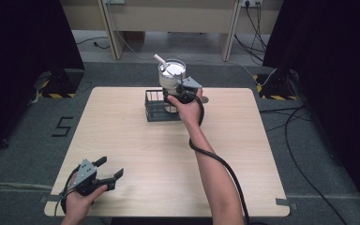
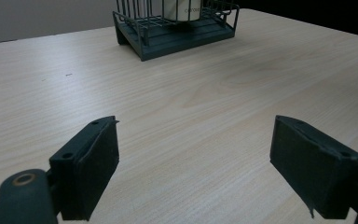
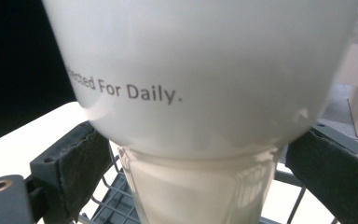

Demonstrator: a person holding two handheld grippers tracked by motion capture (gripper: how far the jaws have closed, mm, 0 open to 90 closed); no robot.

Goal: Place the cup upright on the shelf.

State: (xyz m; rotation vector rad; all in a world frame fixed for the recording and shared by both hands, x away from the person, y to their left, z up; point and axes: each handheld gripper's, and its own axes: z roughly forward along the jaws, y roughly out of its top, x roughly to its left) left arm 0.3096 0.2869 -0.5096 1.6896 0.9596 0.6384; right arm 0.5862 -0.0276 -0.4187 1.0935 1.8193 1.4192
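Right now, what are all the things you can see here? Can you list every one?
cup: one, white with grey writing, standing in the rack, a white straw sticking out
wire rack: one, dark, far middle of the table
table: one, light wood
cables: several, black, on the floor at right
left hand-held gripper: one, black, near left corner, jaws apart
right hand-held gripper: one, black, jaws on either side of the cup
forearms: two, from the bottom edge

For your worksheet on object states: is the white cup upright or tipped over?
Upright. The white cup stands in the dark wire basket, its open mouth facing up and a straw leaning out; the right gripper is at its side.
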